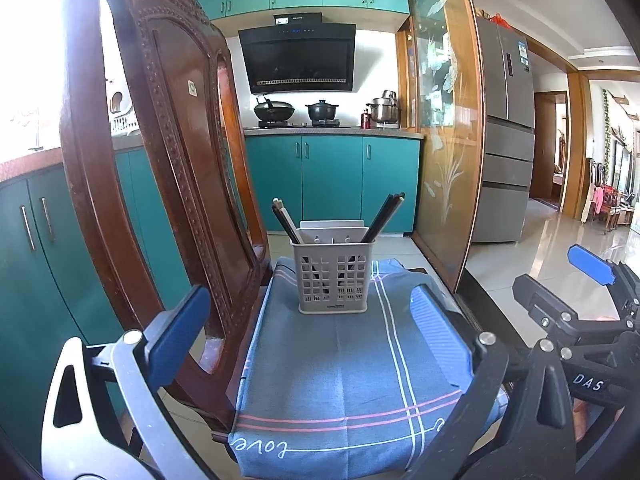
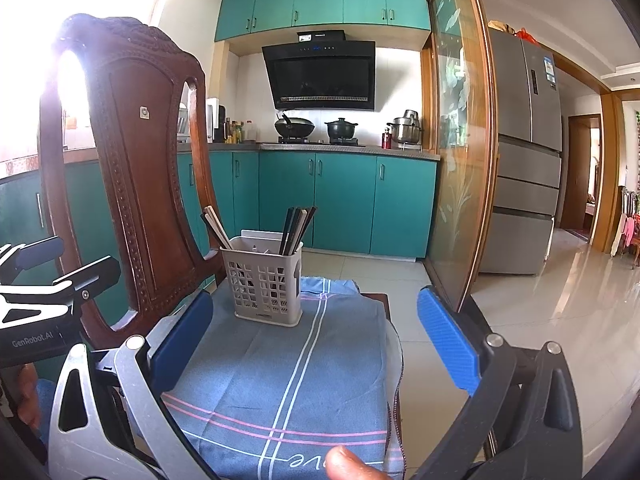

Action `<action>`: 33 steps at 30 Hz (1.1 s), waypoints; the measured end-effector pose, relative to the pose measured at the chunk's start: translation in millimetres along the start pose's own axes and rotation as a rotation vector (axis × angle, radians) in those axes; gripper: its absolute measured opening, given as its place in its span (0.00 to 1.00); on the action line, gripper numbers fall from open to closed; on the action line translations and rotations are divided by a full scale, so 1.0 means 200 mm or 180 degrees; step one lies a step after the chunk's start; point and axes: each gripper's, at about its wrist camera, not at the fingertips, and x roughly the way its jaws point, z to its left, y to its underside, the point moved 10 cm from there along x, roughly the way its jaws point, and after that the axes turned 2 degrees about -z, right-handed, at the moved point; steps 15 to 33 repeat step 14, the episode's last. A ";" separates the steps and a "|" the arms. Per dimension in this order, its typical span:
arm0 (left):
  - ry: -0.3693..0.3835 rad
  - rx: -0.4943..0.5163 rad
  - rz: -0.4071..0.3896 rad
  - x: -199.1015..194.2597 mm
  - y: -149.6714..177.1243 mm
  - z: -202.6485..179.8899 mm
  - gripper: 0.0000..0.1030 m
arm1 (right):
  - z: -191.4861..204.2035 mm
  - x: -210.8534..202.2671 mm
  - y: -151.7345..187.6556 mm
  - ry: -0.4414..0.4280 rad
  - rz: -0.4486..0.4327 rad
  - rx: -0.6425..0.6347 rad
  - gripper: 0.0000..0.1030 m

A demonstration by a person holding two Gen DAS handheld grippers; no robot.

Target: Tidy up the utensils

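From the left wrist, the left claw [image 1: 308,320] stands wide apart and empty. The grey utensil caddy [image 1: 333,280] sits on a blue cloth [image 1: 340,380] over the chair [image 1: 168,160] seat, at 12 o'clock from the claw. Dark chopsticks [image 1: 384,216] lean in its right corner, another bunch [image 1: 285,220] in its left.

From the right wrist, the right claw [image 2: 316,344] is likewise apart, holding nothing, the caddy at 11 o'clock. No loose utensil shows on the cloth, so the sorting looks finished or nearly so.
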 end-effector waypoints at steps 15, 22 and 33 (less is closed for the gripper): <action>0.0039 -0.0051 0.0257 0.17 0.09 -0.03 0.97 | -0.04 0.17 0.11 0.0056 0.0271 0.0079 0.97; 0.0039 -0.0051 0.0257 0.17 0.09 -0.03 0.97 | -0.04 0.17 0.11 0.0056 0.0271 0.0079 0.97; 0.0039 -0.0051 0.0257 0.17 0.09 -0.03 0.97 | -0.04 0.17 0.11 0.0056 0.0271 0.0079 0.97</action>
